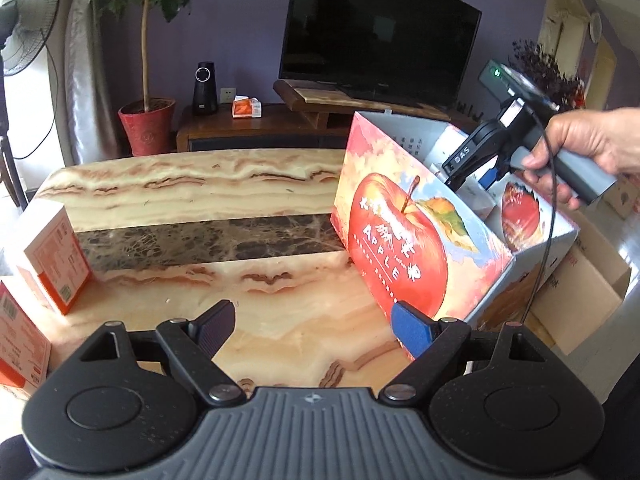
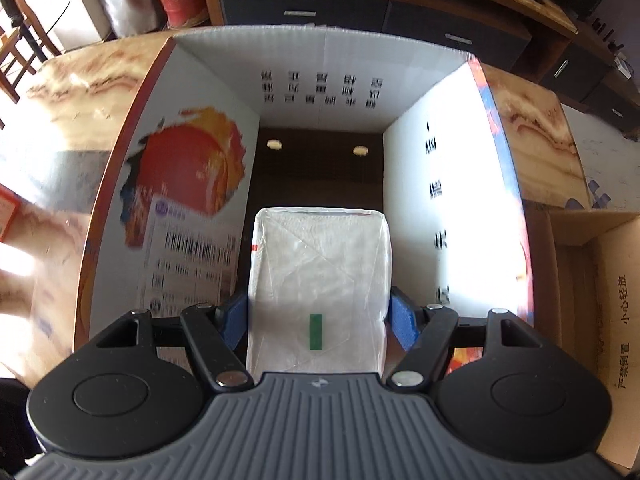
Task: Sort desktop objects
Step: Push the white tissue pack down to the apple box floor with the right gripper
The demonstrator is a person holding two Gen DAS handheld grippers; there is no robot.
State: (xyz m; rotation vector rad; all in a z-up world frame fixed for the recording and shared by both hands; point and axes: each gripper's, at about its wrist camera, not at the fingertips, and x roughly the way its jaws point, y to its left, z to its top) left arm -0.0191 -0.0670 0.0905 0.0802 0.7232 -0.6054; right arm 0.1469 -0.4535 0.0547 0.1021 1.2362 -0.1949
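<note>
Both pictures are bright with daylight. In the right wrist view, strong white glare burns out the right inner wall of the apple box [image 2: 416, 184] and a patch of the marble table [image 2: 48, 184] at the left edge, and the printing on the box is blurred. The left wrist view is sharper. Both views curve strongly towards their edges, and the corners are dark.

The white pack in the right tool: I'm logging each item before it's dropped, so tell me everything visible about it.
The white pack is a soft rectangular block, seemingly tissue, wrapped in clear crinkled film with a small green tab on top. The right tool clamps it by both long sides, blue pads pressing. It hangs over the open apple box, above the dark floor.
</note>
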